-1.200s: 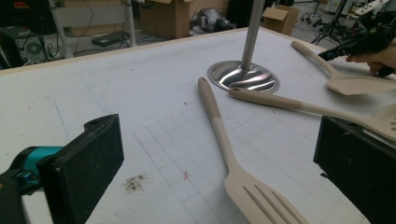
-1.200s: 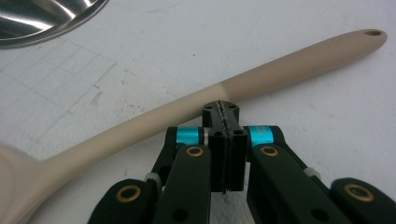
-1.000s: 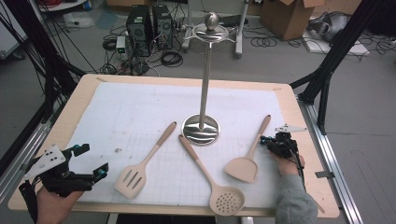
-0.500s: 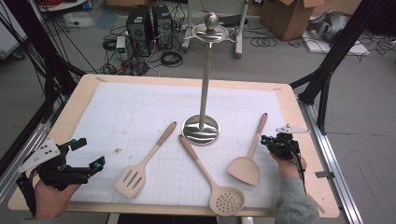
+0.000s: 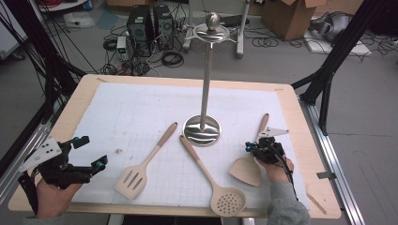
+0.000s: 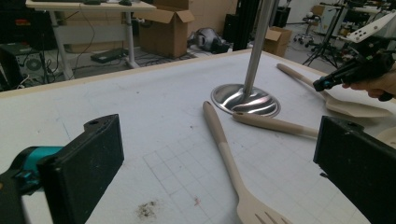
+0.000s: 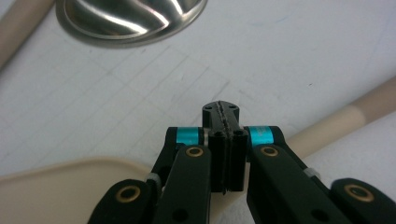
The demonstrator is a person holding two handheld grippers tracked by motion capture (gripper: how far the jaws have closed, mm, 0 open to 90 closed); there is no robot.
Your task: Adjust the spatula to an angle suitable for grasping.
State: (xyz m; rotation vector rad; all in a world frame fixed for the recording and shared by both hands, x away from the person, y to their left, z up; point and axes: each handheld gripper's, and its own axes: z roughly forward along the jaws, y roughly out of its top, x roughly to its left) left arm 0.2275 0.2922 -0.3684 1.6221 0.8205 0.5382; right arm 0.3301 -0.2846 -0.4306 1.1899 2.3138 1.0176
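Three wooden utensils are laid flat around a steel stand (image 5: pixel 202 130) on the worktop, within easy reach: a turner (image 5: pixel 141 167), a skimmer (image 5: pixel 213 179) and a spatula (image 5: pixel 249 161), over whose blade the right hand-held gripper (image 5: pixel 256 146) is held shut and empty, while the left hand-held gripper (image 5: pixel 89 151) is kept wide open.

The left gripper (image 5: pixel 87 152) sits low at the near left, held level in the left hand (image 5: pixel 51 197), jaws wide apart. The right gripper (image 5: pixel 251 148), in the right hand (image 5: pixel 277 168), points leftward with jaws pressed together.
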